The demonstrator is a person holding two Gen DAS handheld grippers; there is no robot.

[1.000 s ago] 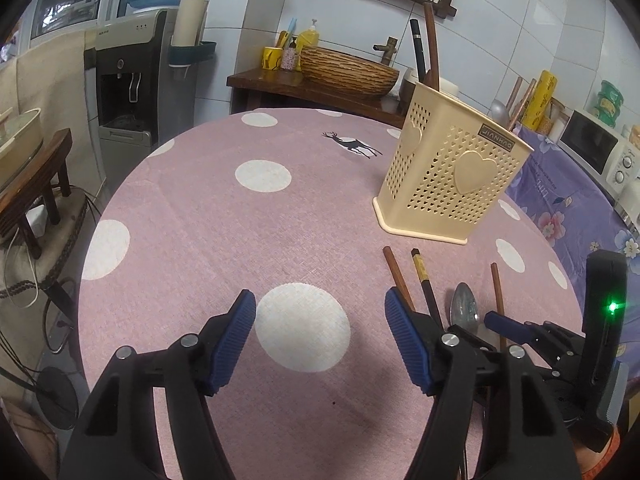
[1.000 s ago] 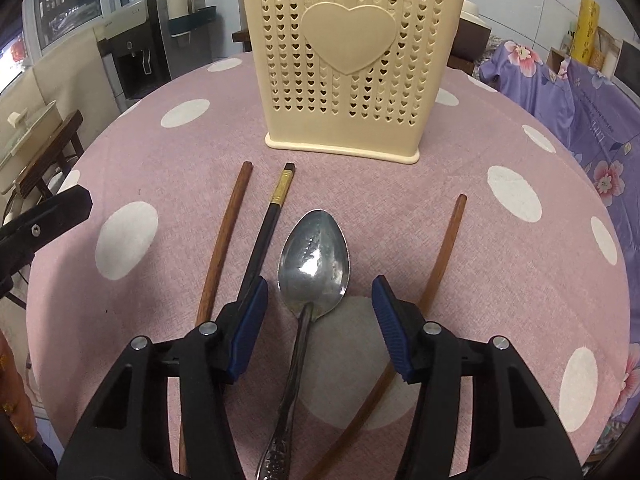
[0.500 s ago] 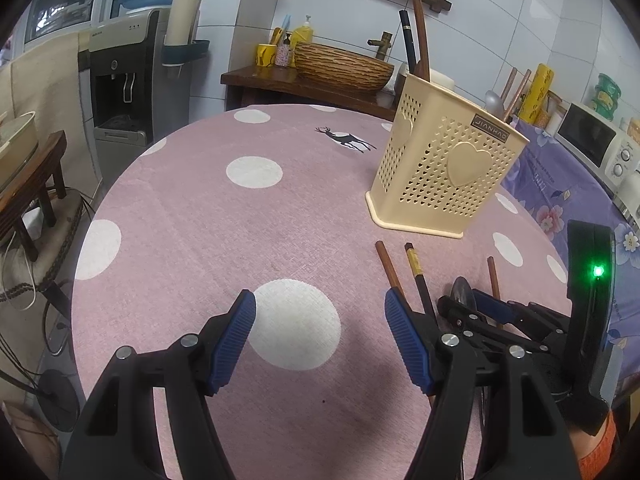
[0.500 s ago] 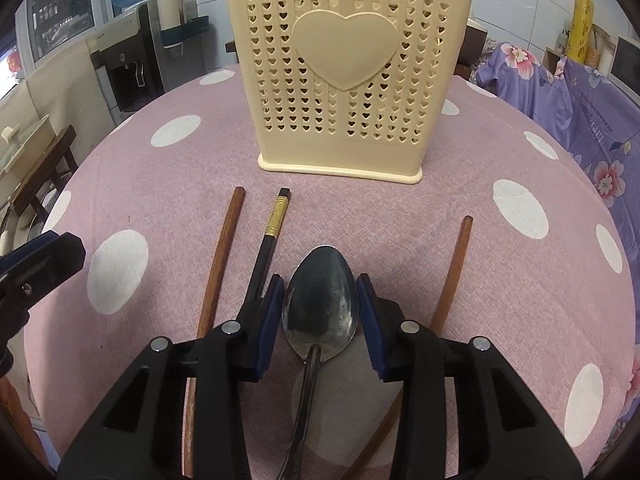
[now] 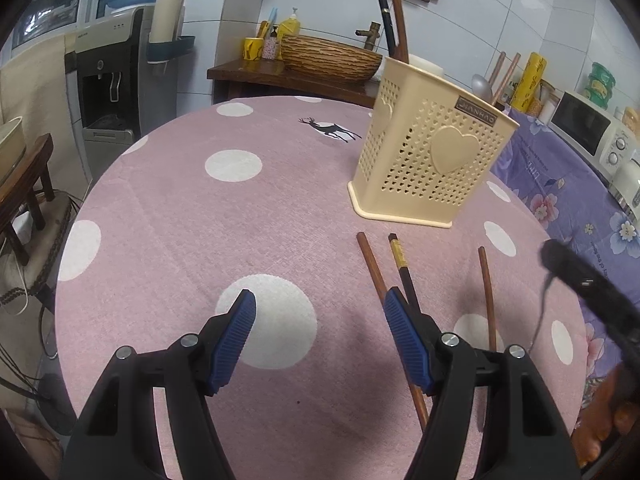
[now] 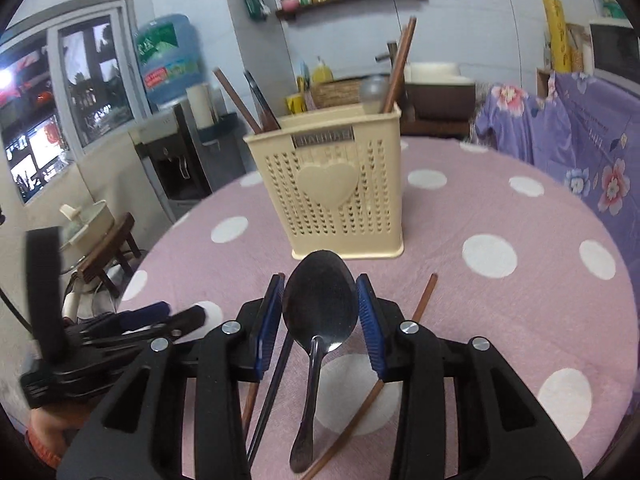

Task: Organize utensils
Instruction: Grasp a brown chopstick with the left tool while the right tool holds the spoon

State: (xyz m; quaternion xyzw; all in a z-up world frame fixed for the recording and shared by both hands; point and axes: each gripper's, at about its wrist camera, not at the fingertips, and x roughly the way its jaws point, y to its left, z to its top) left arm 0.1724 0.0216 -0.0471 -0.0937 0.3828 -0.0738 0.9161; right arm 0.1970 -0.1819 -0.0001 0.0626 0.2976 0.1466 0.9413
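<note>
**Visitor:** What is on the table just now?

**Onlooker:** A round table under a pink cloth with white dots (image 5: 168,208). On it stands a cream plastic utensil holder, perforated, with a raised heart on its front (image 6: 327,189). A few chopsticks and a spoon already stand in it.

**Visitor:** And the grippers?

**Onlooker:** The right gripper (image 6: 320,312) has just closed its blue pads on the bowl of a shiny metal spoon (image 6: 320,300). It holds the spoon clear of the cloth, bowl forward and handle hanging back underneath. The bowl faces the holder, likely so that the handle can drop in first.

**Visitor:** What about the left one?

**Onlooker:** The left gripper (image 5: 316,332) hovers over the cloth, jaws wide apart with nothing between them. I judge that it is waiting its turn.

**Visitor:** Is anything left lying there?

**Onlooker:** Yes. Two long brown wooden chopsticks (image 5: 372,268) (image 5: 486,288) and a black chopstick with a gold band (image 5: 402,266) lie in front of the holder, tips towards it.
</note>
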